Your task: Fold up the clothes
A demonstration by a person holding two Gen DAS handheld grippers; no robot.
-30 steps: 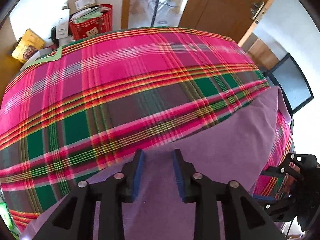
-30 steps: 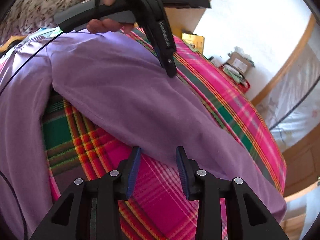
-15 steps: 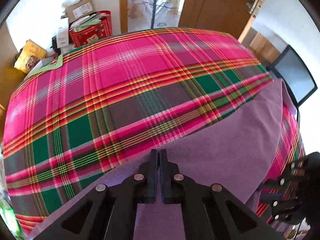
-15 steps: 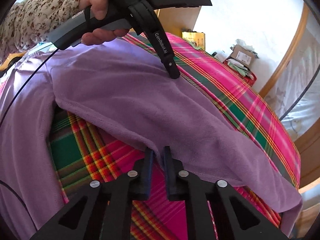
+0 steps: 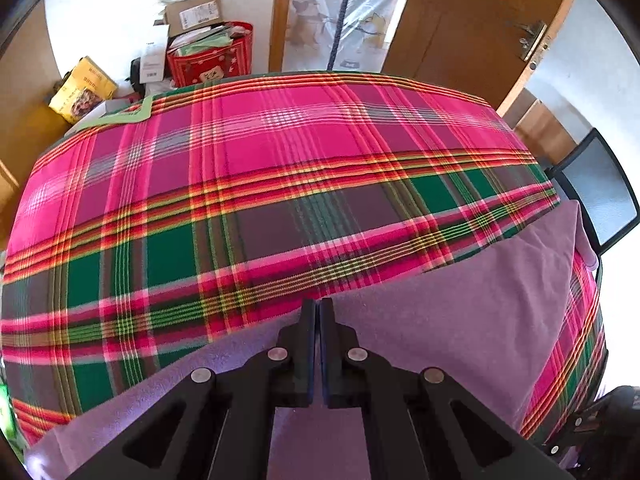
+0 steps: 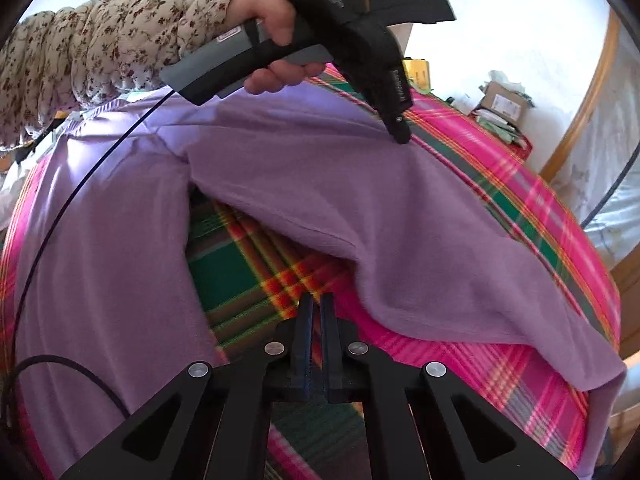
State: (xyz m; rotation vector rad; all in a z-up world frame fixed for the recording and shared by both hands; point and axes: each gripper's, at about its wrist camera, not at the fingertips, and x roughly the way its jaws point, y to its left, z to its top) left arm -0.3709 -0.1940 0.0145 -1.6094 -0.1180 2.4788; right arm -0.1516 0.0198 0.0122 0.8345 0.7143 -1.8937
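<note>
Left wrist view: your left tool (image 5: 318, 312) is pressed together at the far edge of the purple garment (image 5: 460, 320), pinching that edge, it seems. Beyond the garment, the plaid cloth (image 5: 280, 168) covers the tabletop. Your right tool (image 6: 316, 308) has its fingers nearly together beside the garment's sleeve (image 6: 400, 248); you cannot tell whether it grips fabric.
</note>
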